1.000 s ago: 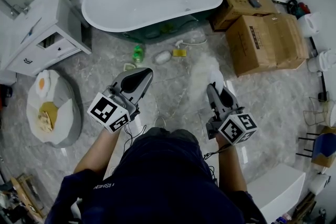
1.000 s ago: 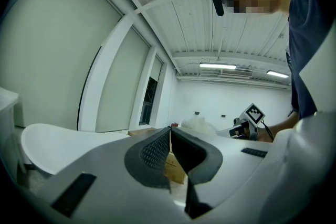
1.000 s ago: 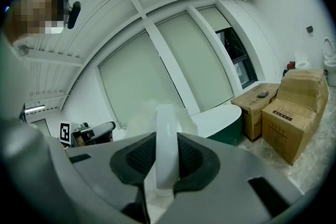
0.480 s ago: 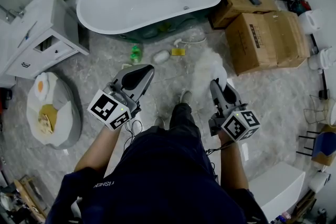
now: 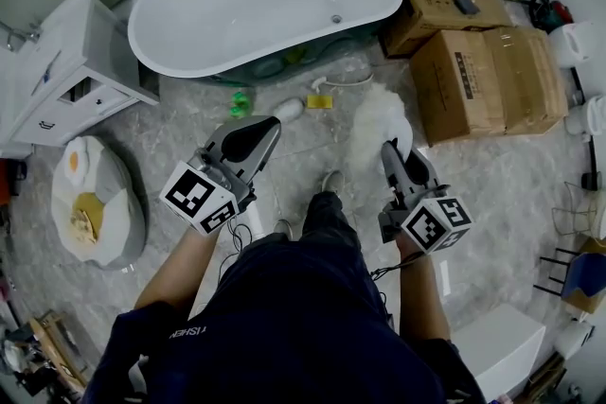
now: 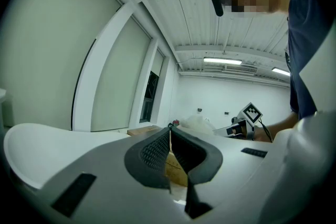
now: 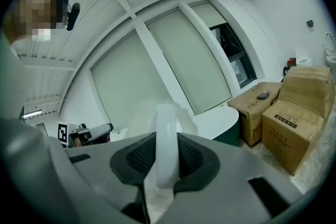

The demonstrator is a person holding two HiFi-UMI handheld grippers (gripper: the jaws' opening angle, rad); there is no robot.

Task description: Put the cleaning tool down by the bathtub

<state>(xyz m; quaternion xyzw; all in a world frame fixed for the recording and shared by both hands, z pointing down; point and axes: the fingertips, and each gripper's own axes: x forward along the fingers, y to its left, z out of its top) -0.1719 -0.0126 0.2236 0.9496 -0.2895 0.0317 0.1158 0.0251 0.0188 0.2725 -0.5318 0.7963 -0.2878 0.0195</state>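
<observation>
The cleaning tool is a fluffy white duster on a white handle. My right gripper is shut on that handle, and the fluffy head sticks out ahead of the jaws, above the grey floor. In the right gripper view the handle stands upright between the pads of the right gripper. The white bathtub lies ahead, a short way beyond the duster; its end also shows as the bathtub. My left gripper is level with the right one, shut and empty; the left gripper has its pads together.
Cardboard boxes stand right of the tub. A white cabinet is at the left, with an egg-shaped cushion below it. A green bottle, a white bottle and a yellow item lie by the tub's base.
Both grippers have moved forward toward the bathtub together, the duster with the right one. A leg and foot have stepped into view between them. Neither jaw has changed.
</observation>
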